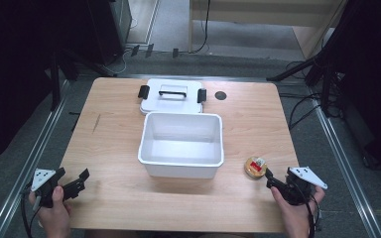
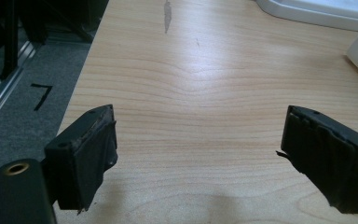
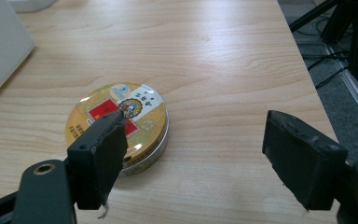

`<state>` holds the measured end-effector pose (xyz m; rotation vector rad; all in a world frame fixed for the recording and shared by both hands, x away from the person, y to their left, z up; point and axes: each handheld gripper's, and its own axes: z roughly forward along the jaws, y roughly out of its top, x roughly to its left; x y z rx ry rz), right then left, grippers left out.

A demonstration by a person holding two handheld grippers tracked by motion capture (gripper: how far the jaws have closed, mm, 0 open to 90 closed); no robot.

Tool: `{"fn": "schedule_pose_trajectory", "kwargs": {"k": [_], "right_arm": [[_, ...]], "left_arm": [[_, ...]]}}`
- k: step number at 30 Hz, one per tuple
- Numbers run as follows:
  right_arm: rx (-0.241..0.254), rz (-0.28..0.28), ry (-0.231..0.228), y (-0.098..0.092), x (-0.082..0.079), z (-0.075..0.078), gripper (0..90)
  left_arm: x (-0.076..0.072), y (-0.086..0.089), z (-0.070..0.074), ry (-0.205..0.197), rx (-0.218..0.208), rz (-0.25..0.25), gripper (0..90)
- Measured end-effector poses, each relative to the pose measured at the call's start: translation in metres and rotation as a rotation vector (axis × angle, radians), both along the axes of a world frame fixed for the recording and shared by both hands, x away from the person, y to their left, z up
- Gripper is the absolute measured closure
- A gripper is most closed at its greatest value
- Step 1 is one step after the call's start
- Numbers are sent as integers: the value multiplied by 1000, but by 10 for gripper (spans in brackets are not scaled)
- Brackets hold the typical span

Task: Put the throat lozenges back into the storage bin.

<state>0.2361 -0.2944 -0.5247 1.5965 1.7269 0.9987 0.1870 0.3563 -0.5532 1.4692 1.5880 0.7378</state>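
Clearly, the right gripper (image 1: 276,179) is the tool nearer to the small round tin (image 1: 256,166), which lies flat on the wooden table (image 1: 109,144) just right of the white box (image 1: 182,145). In the high view the tin is just beyond the gripper's tips and a little to the left of them. In the right gripper view the tin (image 3: 121,119) is not centred between the jaws: one jaw covers its near edge and the other jaw stands well apart from it over bare wood. Both jaws are spread wide and hold nothing. I judge that the gripper must shift to the left, toward the box, before it could close around the tin. The tin is round, so it has no long axis to line up with.

The left gripper (image 1: 74,186) is at the near left corner of the table, released as well, with only bare wood between its jaws. The white lid (image 1: 171,96) with black latches lies behind the box, at the far side.
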Motion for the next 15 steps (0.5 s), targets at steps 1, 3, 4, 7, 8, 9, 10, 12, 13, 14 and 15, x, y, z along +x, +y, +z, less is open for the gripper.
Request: {"fn": "schedule_pose_trajectory", "kwargs": {"k": [1,3,4,7,8,9,10,12,13,14,15], "right_arm": [[-10,5,17,0,1,3,222],[-22,21,60,1,4,9,222],[-29,24,83,1,6,11,222],[-46,53,144,2,9,17,209],[-57,66,161,3,11,18,205],[-63,74,182,3,12,19,197],[-69,79,194,3,13,20,194],[-73,88,221,4,15,23,190],[-69,85,235,5,16,24,190],[-65,90,251,6,17,25,189],[-66,93,261,6,18,26,185]], "left_arm": [[0,0,0,0,-2,1,128],[-1,0,0,-8,-2,8,134],[-2,0,0,-16,-3,12,135],[-3,-3,0,-25,27,34,135],[-3,-4,0,-26,35,34,135],[-3,-4,0,-27,33,41,135],[-4,-4,0,-35,33,52,134],[-5,-4,1,-48,30,54,134],[-5,-3,1,-49,26,48,134],[-5,-3,1,-48,25,45,134],[-4,-3,1,-45,25,40,132]]}}
